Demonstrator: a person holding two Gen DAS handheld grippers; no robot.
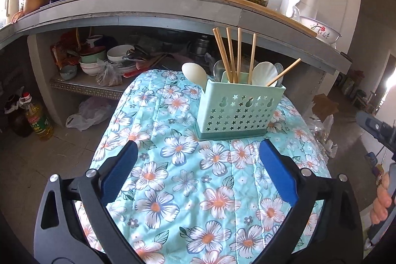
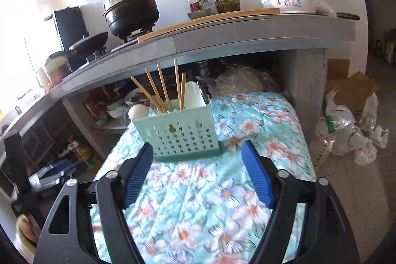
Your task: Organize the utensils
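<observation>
**A:** Where do the utensils sit relative to the claws?

**B:** All I can see of them are already in the mint green holder, which stands upright on the flowered cloth covering the surface. From the left claw the holder lies straight ahead and a touch to the right, just beyond the fingertips. From the right claw it lies ahead and slightly left, its lower edge showing between the two blue pads.

**A:** And the long axes?

**B:** The chopsticks stand nearly vertical, fanned out a little, with one leaning far over to the right in the left view. Two white spoons rest bowl-up at the rim, and something metallic sits behind them; I can't tell whether that is a spoon or a ladle.

**A:** Which claw is nearer?

**B:** Judging by how large the holder looks in each view, they seem about equally close. The right wrist picture is blurred, so I wouldn't lean on it.

**A:** Are the claws gripping anything?

**B:** No. Both are released, jaws spread wide with only the cloth visible between the pads. Neither touches the holder.

**A:** So what remains?

**B:** I see no loose utensil on the cloth, so the sorting looks finished or nearly so. If anything needs tidying, it's that leaning chopstick, which would call for a grip from above near its top end.
</observation>
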